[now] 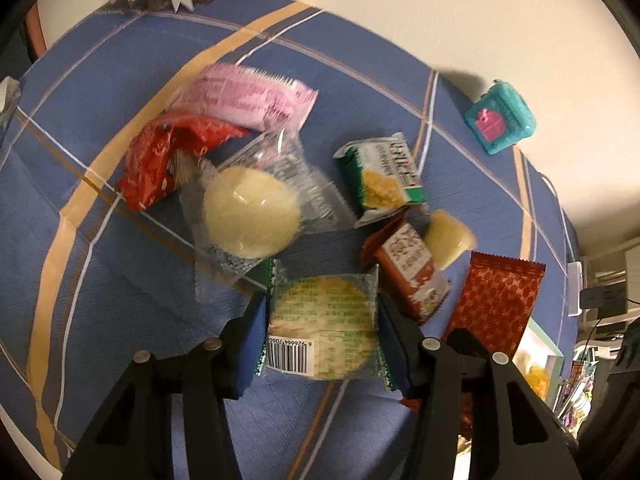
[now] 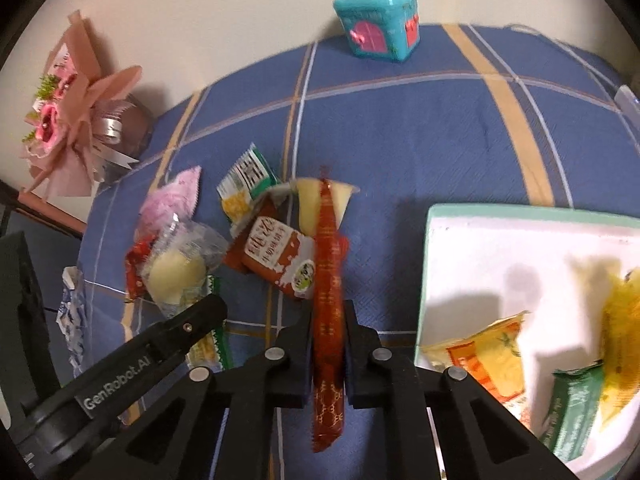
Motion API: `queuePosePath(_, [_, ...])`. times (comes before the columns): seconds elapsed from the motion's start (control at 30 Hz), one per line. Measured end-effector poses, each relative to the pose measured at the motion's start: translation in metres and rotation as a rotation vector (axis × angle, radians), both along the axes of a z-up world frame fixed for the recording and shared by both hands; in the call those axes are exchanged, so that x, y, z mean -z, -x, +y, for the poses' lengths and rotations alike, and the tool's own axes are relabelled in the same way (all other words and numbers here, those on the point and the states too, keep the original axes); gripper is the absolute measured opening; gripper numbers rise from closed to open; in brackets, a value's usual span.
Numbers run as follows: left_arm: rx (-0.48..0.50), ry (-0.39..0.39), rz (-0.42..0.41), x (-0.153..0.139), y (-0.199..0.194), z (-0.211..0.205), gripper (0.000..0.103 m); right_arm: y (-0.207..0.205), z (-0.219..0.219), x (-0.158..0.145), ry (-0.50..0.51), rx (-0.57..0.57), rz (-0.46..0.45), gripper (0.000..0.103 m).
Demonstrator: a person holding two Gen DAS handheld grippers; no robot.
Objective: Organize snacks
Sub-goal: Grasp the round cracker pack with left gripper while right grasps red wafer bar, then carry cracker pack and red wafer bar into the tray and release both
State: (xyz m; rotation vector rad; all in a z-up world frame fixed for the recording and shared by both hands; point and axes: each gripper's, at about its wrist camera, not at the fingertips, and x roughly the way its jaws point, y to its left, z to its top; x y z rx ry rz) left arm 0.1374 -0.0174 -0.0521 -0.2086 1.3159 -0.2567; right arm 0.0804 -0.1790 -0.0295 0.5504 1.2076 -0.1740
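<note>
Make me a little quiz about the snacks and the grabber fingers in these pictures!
1. True or false: the right gripper is shut on the red patterned packet.
2. Which snack sits between the left gripper fingers? A) pink packet B) clear cracker packet with a barcode C) teal toy house
3. Fill in: the white box already holds some ____.

Key: 1 true. 2 B, the cracker packet. 3 snacks.

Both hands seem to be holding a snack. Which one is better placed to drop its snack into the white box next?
The right gripper: it is shut on the red patterned packet, and the white box lies right beside it. The left gripper, on the barcode cracker packet, is farther away.
</note>
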Motion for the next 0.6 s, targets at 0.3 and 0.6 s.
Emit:
queuePosePath(0.3, [0.011, 0.01, -0.079, -0.034, 0.011, -0.005, 0.055, 0.009, -0.015, -0.034, 0.012, 0.012, -0.066, 0.012])
queuePosePath(0.6, [0.063, 0.018, -0.117, -0.051, 0.024, -0.031, 0.055, 0.031, -0.044, -0.054, 0.016, 0.049, -0.073, 0.013])
